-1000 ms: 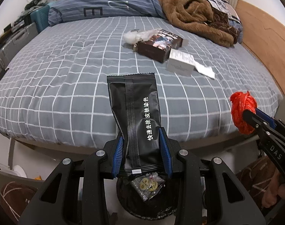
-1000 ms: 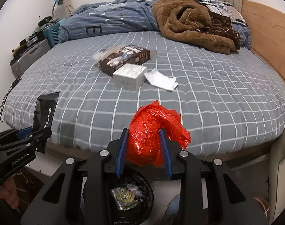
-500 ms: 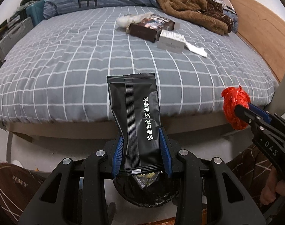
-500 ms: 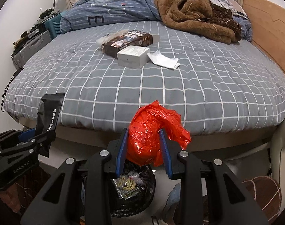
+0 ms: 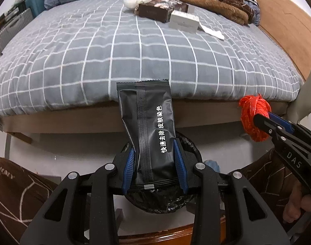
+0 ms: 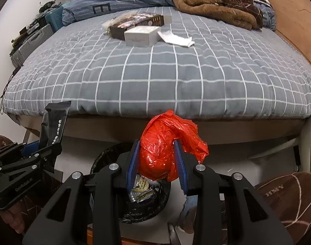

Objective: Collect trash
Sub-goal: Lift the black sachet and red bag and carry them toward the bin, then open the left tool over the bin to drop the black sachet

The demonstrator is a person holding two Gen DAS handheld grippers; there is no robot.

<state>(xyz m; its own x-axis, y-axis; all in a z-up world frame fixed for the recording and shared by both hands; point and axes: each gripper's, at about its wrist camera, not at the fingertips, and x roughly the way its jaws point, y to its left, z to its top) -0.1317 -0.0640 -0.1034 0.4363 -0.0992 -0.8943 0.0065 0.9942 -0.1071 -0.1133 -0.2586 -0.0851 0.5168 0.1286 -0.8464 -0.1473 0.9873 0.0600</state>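
Left wrist view shows your left tongs (image 5: pixel 155 165) clamped on a black packet (image 5: pixel 148 126). The blue pads squeeze its lower half and the top sticks up past the tips. Right under it is the trash bin (image 5: pixel 193 149) with its black liner. Your right tongs (image 6: pixel 157 165) are clamped on a crumpled red bag (image 6: pixel 165 145). The bin (image 6: pixel 98 161) sits below that one too, and you can see shiny wrappers (image 6: pixel 141 187) lying inside it.

So you are at the drop step. Both hands carry trash and both hang above the bin on the floor. I think the next move is simple: get each piece over the open mouth of the bin, then let the tongs come apart so it falls in. The packet is long and stiff, so aim it well or it may catch on the rim. The red bag is soft and light. It may cling to a pad, so you may need a little shake.

Past the bin is the bed (image 6: pixel 175 77) with a grey checked cover. More stuff lies far up on it: a brown box (image 6: pixel 135 25), a white box (image 6: pixel 142 35) touching it, and a white paper (image 6: pixel 176 38) just beside that. Those look like the next things to fetch. At the far end sits a brown blanket (image 6: pixel 212 2).
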